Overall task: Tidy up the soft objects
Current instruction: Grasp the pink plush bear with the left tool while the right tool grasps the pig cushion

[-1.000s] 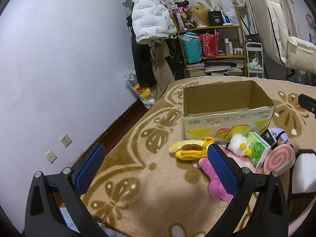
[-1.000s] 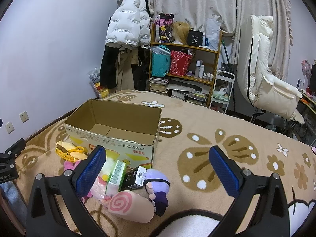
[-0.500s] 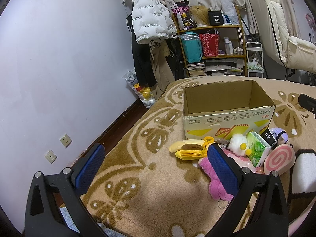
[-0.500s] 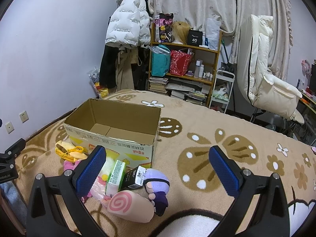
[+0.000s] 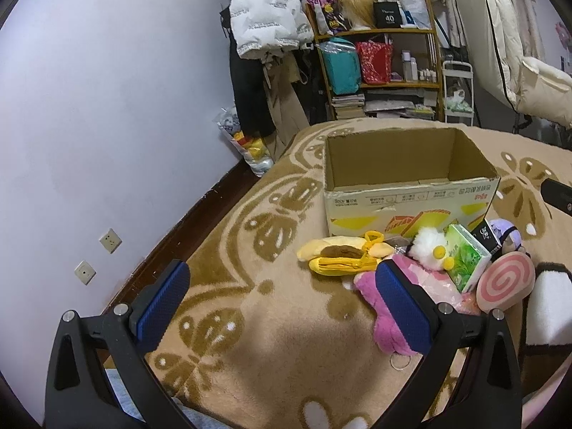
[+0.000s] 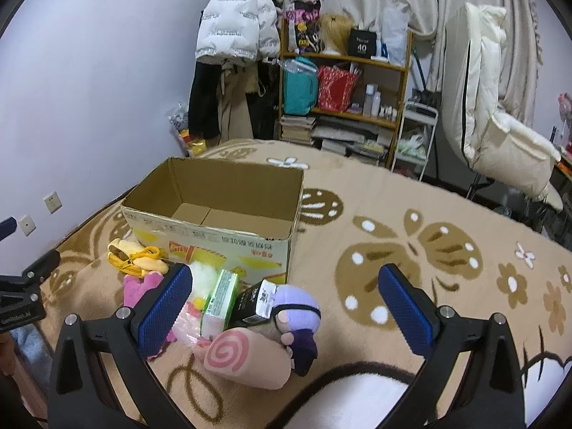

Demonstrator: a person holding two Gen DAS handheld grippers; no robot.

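On the patterned blanket (image 6: 411, 214), a cardboard box (image 6: 228, 239) is sitting open at the top with nothing showing inside but its bottom flaps. Against its near wall the soft toys are lying in a tight cluster: a yellow plush (image 5: 339, 255) at the left end, a pink plush (image 5: 386, 325) in front of it, a white fluffy toy (image 5: 430, 246) leaning on the box, a green tissue pack (image 5: 466, 261) standing tilted beside that, a black carton (image 6: 255, 302) resting against the pack, a purple doll (image 6: 298, 312) just right of the carton, and a pink swirl cushion (image 6: 243, 359) lying nearest the camera, touching the doll.

Both tools are hovering above the blanket, gripping nothing. The left hand-held gripper (image 5: 282, 307) is standing wide open over a bare stretch of blanket left of the cluster, its right finger overlapping the pink plush in view. The right hand-held gripper (image 6: 284, 312) is also spread wide, with the cluster's right half sitting between and ahead of its fingers.

Right of the box, the blanket is running broad and free of things toward a white chair (image 6: 500, 136). Left of the cluster, the blanket's edge is dropping off close to the wall (image 5: 107, 107). Behind the box, a shelf (image 6: 346, 100) is standing past the blanket's far edge.
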